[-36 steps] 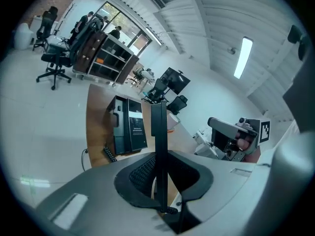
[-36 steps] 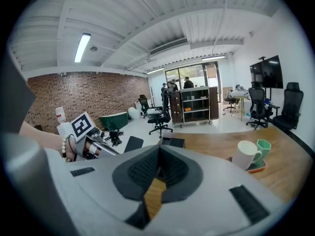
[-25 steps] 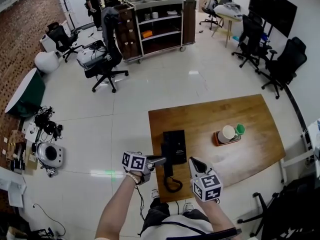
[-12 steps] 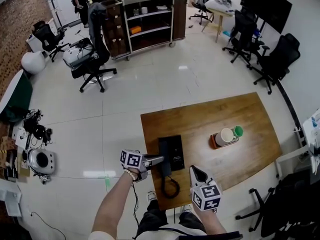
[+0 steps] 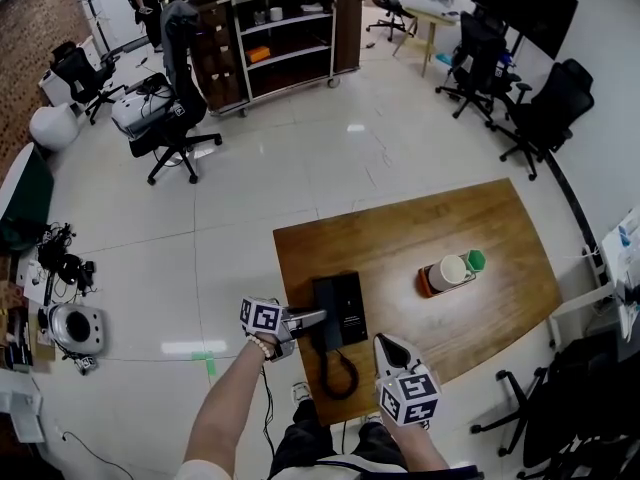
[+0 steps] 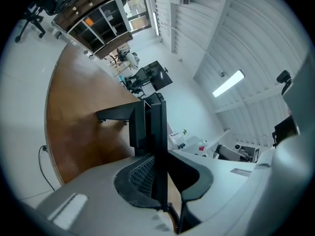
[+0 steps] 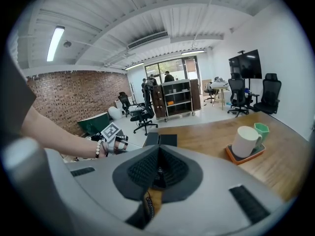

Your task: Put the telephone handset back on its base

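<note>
The black telephone base (image 5: 348, 306) lies near the wooden table's (image 5: 470, 318) left front corner. The black handset (image 5: 322, 320) runs along the base's left side, and I cannot tell if it rests in the cradle. My left gripper (image 5: 318, 318) reaches in from the left and is shut on the handset (image 6: 158, 127), seen edge-on between the pads, with the base (image 6: 118, 114) beyond. The coiled cord (image 5: 341, 374) loops toward the front edge. My right gripper (image 5: 384, 342) hovers over the front edge, right of the cord, shut (image 7: 157, 167) with nothing in it.
An orange tray (image 5: 430, 283) with a white mug (image 5: 455, 269) and a green cup (image 5: 479, 260) sits right of the phone. Office chairs (image 5: 165, 118), a shelf cart (image 5: 285, 38) and gear on the floor (image 5: 70, 328) surround the table. People stand at the far wall.
The head view has drifted, so the table sits a little lower and further left. The left gripper stays shut on the handset beside the base; the right gripper holds its place.
</note>
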`<control>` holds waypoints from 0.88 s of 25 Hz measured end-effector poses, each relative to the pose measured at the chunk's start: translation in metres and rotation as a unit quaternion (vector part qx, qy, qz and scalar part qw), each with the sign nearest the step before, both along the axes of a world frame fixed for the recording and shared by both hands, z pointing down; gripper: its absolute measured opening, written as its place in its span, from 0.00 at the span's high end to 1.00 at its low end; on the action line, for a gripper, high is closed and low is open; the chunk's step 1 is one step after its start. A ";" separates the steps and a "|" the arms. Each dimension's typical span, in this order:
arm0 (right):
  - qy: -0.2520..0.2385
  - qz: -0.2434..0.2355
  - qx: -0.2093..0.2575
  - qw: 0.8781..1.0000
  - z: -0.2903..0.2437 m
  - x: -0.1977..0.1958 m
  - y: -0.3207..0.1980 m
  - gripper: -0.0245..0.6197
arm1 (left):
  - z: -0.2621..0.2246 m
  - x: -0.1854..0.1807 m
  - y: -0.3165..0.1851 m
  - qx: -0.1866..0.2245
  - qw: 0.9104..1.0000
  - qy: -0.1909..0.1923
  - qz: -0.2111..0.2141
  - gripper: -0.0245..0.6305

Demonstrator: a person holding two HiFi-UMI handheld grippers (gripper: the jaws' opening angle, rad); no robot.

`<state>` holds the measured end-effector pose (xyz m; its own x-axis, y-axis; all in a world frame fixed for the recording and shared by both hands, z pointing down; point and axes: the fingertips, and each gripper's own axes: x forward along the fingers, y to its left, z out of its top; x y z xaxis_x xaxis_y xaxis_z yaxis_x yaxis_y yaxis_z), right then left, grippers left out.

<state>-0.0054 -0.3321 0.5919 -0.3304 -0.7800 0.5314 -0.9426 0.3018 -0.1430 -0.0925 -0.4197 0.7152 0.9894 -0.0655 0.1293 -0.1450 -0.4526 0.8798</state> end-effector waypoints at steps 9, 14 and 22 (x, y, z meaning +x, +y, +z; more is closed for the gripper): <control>0.004 -0.001 -0.010 1.000 0.005 0.003 0.001 0.96 | 0.011 -0.002 -0.004 -0.019 1.000 0.004 -0.009 0.86; 0.006 -0.006 -0.015 1.000 0.007 0.003 0.002 0.96 | 0.014 -0.004 -0.005 -0.018 1.000 -0.005 -0.016 0.85; 0.002 -0.020 -0.011 1.000 0.004 0.007 -0.004 0.96 | 0.025 -0.012 -0.011 0.052 0.986 -0.143 -0.063 0.71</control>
<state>0.0019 -0.3363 0.5961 -0.3587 -0.7541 0.5501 -0.9306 0.3352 -0.1474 -0.1048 -0.4307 0.7404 0.8965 -0.2138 0.3880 -0.4416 -0.4998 0.7451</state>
